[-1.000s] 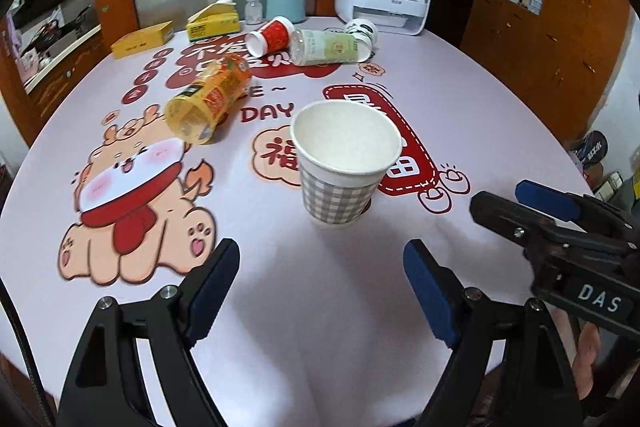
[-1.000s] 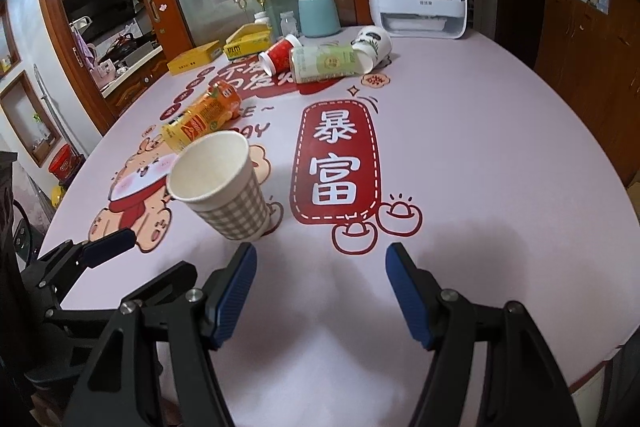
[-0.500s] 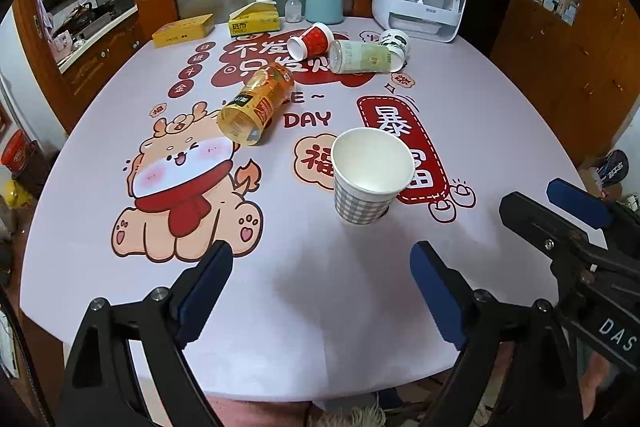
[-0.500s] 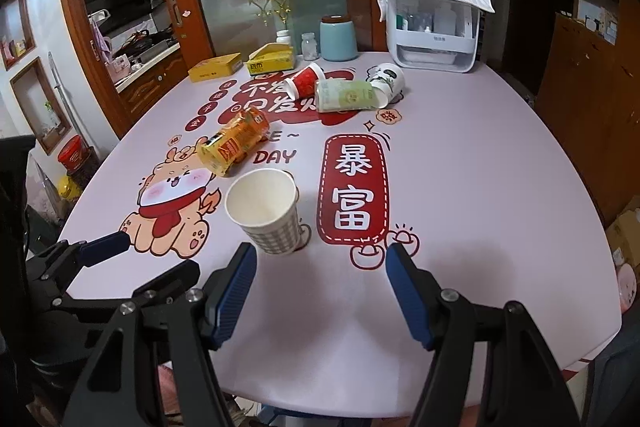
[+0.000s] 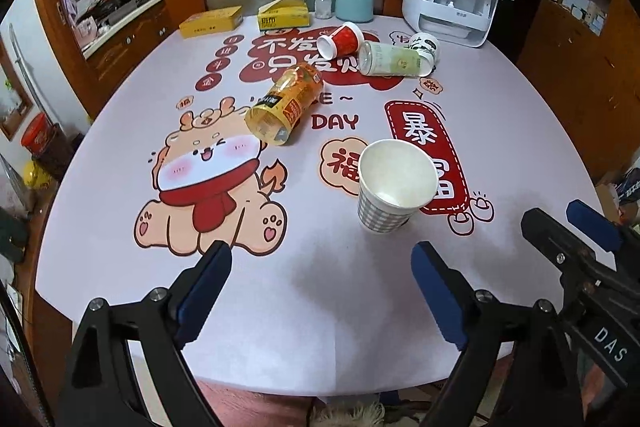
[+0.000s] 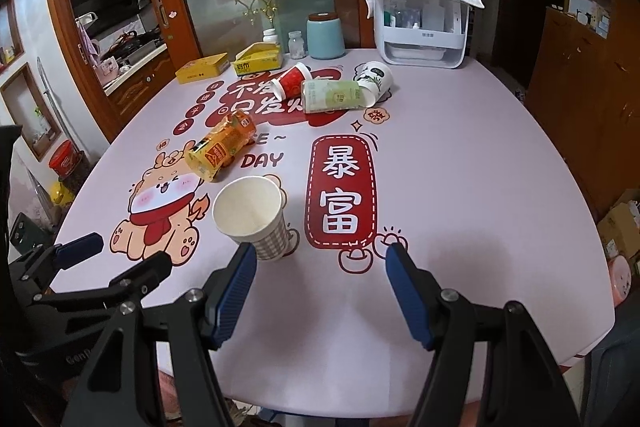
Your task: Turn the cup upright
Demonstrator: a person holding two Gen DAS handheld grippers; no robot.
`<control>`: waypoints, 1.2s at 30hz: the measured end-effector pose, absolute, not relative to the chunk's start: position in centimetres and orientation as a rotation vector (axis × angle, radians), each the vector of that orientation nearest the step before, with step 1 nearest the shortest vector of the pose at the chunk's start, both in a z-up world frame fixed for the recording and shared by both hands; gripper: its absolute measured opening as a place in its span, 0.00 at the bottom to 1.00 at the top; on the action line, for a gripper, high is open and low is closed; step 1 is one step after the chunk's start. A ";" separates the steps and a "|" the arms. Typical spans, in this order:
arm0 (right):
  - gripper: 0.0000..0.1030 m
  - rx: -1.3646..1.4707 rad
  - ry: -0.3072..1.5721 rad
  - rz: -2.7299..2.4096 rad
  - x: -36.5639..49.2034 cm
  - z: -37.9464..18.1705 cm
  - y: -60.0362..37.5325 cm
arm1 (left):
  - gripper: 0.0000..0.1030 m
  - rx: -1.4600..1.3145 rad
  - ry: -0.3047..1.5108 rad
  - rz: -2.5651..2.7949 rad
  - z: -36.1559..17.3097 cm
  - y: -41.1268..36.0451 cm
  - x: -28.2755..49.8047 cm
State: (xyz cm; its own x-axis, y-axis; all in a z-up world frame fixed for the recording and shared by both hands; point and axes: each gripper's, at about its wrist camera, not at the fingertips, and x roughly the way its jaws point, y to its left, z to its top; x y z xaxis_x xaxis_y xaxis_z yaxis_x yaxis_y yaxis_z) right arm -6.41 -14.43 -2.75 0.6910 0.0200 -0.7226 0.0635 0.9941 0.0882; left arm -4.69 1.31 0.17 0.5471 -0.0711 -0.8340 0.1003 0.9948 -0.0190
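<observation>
A checked paper cup [image 5: 394,187] stands upright, mouth up and empty, on the round table; it also shows in the right wrist view [image 6: 256,217]. My left gripper [image 5: 320,297] is open and empty, held back near the table's front edge, short of the cup. My right gripper [image 6: 320,289] is open and empty, to the right of the cup and nearer the front edge. The right gripper shows at the right edge of the left wrist view [image 5: 576,239].
Further back an orange cup [image 5: 286,103], a red cup [image 5: 342,40], a pale green cup [image 5: 390,59] and a white cup [image 5: 424,47] lie on their sides. Yellow boxes [image 5: 211,22], jars and a white dispenser [image 5: 452,7] stand at the table's far edge [image 5: 384,17].
Both grippers have pulled back and up from the upright cup, so it looks smaller and more of the table shows. The cup has not moved.
</observation>
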 end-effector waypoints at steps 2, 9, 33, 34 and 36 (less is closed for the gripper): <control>0.65 0.107 0.806 -0.025 -6.4 -2.7 -14.4 | 0.88 0.013 0.996 -0.104 0.1 1.4 -4.6; 0.65 0.108 0.800 -0.028 -6.5 -2.9 -14.4 | 0.88 -0.008 0.984 -0.112 0.0 1.2 -4.9; 0.65 0.111 0.795 -0.041 -7.4 -3.7 -15.1 | 0.88 0.002 0.984 -0.071 -0.8 0.3 -5.6; 0.65 0.111 0.795 -0.041 -7.4 -3.7 -15.1 | 0.88 0.002 0.984 -0.070 -0.8 0.2 -5.6; 0.65 0.111 0.795 -0.041 -7.4 -3.7 -15.1 | 0.88 0.001 0.984 -0.071 -0.8 0.3 -5.6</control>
State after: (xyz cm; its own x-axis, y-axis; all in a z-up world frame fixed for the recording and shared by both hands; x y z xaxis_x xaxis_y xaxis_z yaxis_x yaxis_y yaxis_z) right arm -7.38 -15.11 -3.72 0.7002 0.0052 -0.7139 0.0784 0.9934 0.0841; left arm -5.65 0.29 -0.77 0.5516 -0.0596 -0.8320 0.0606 0.9977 -0.0313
